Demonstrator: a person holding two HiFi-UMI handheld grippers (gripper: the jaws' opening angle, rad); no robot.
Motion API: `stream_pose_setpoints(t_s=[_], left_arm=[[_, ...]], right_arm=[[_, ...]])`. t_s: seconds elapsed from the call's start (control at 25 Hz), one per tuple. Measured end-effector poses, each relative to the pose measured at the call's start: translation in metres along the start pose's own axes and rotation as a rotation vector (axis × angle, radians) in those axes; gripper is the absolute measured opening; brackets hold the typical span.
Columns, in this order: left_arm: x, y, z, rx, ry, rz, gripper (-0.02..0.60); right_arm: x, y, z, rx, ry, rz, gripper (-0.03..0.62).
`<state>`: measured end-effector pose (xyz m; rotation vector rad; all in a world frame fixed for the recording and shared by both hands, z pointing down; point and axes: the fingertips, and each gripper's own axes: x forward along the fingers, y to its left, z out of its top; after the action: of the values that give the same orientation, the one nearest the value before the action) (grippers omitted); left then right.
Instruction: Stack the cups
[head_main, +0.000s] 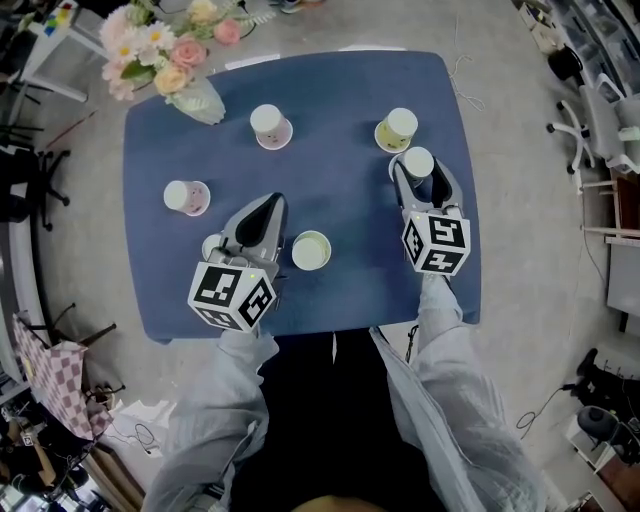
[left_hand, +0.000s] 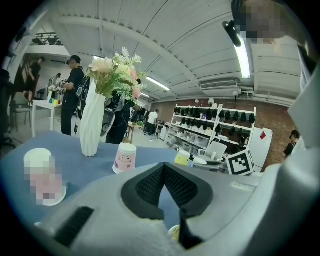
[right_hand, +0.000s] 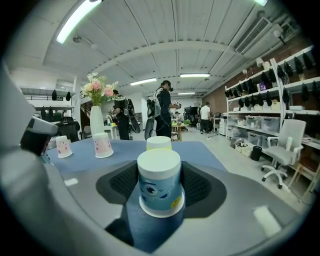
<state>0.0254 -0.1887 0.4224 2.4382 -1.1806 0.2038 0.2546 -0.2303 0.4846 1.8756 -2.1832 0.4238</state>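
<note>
Right now the upturned blue cup (right_hand: 159, 182) stands on the table (head_main: 340, 110), right gripper (head_main: 418, 166) clamped on its walls and left gripper (head_main: 270, 205) closed and empty; it's likely light, thin and crushable, so hold it gently mid-wall.

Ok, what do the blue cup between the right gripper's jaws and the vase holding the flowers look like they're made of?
Blue cup: most likely paper, with a matte white top and printed cartoon eyes. It stands upside down, with a thin rolled rim showing at the bottom.
Vase: white, fluted, fairly matte. It could be ceramic or plastic, and the look doesn't settle which.
</note>
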Motion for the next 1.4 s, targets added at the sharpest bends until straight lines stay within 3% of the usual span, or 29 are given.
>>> stream_pose_setpoints(t_s=[0.6, 1.0, 1.4], left_arm=[[-0.045, -0.025, 0.001, 0.022, -0.025, -0.02, -0.002], [-0.083, -0.035, -0.018, 0.019, -0.009, -0.017, -0.002], [-0.11, -0.023, -0.048, -0.024, 0.032, 0.047, -0.002]], right_arm=[[-0.07, 0.036, 0.022, 0.042, -0.064, 0.073, 0.275], [-0.117, 0.085, 0.014, 0.007, -0.057, 0.146, 0.276], [-0.128, 0.129, -0.015, -0.043, -0.014, 0.238, 0.276]])
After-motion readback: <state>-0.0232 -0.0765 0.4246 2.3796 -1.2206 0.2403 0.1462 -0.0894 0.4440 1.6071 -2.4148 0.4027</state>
